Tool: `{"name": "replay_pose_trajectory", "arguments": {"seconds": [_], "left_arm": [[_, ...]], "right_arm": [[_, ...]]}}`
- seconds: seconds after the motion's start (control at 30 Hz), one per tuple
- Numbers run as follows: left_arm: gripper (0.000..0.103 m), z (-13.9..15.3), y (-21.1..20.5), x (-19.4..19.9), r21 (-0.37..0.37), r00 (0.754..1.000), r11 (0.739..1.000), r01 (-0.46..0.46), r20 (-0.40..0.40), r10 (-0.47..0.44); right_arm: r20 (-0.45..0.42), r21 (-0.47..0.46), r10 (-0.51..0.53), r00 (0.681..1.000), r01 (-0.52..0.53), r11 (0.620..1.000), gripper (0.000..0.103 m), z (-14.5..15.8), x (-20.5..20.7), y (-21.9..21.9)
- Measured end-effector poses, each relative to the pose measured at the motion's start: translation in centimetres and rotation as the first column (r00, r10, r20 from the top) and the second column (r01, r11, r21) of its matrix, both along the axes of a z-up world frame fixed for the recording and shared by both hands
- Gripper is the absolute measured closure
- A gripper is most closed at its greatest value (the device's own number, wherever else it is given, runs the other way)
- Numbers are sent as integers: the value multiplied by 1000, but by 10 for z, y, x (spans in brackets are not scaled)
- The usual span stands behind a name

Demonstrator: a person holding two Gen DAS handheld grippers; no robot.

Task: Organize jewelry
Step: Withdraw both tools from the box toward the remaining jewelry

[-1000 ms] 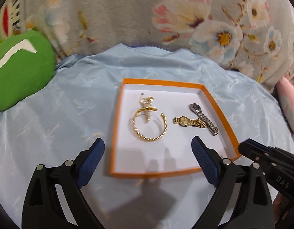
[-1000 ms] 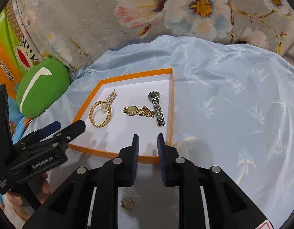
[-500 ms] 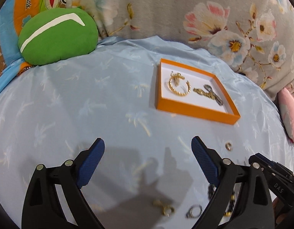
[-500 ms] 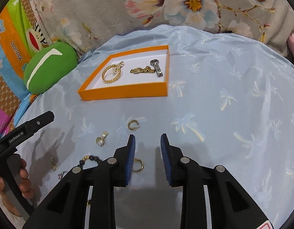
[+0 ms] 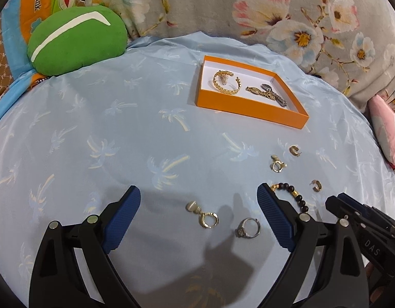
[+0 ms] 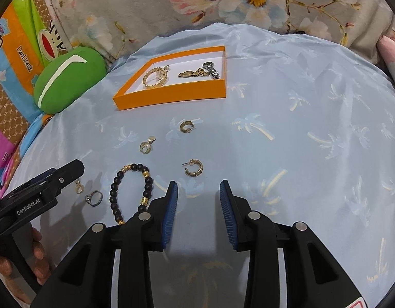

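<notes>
An orange tray (image 5: 251,109) (image 6: 171,96) holds a gold bangle (image 5: 225,85) (image 6: 155,77), a gold watch (image 5: 256,91) (image 6: 192,74) and a silver watch (image 5: 274,95) (image 6: 212,69). Loose on the blue cloth lie a black bead bracelet (image 6: 130,190) (image 5: 292,194), a silver ring (image 5: 247,228) (image 6: 94,198), gold hoop earrings (image 6: 194,168) (image 6: 186,126) and drop earrings (image 5: 205,215) (image 6: 147,145). My left gripper (image 5: 198,217) is open and empty above the drop earring and ring. My right gripper (image 6: 198,205) is open and empty, just near of a hoop earring.
A green plush cushion (image 5: 76,38) (image 6: 66,79) lies at the far left of the cloth. A floral fabric backrest (image 5: 248,7) rises behind the tray. A pink item (image 5: 385,128) sits at the right edge.
Both grippers have drawn back from the tray toward the near side, bringing the loose jewelry into view. The right gripper's jaws have opened wider.
</notes>
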State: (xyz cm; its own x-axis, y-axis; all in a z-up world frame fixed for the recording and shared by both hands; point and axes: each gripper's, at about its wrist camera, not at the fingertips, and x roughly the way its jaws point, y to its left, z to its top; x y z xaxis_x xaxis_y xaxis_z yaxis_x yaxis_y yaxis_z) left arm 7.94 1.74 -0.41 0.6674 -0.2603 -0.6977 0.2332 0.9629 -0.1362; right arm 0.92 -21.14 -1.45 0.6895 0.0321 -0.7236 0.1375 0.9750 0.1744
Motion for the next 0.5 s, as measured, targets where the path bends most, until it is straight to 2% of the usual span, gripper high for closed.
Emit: {"name": "replay_pose_trajectory", "arguments": {"seconds": [0.5], "left_arm": [[13, -6, 6, -15, -10, 998, 1000, 28, -47, -28]], "right_arm": [[-48, -37, 7, 999, -9, 999, 69, -5, 32, 7]]}}
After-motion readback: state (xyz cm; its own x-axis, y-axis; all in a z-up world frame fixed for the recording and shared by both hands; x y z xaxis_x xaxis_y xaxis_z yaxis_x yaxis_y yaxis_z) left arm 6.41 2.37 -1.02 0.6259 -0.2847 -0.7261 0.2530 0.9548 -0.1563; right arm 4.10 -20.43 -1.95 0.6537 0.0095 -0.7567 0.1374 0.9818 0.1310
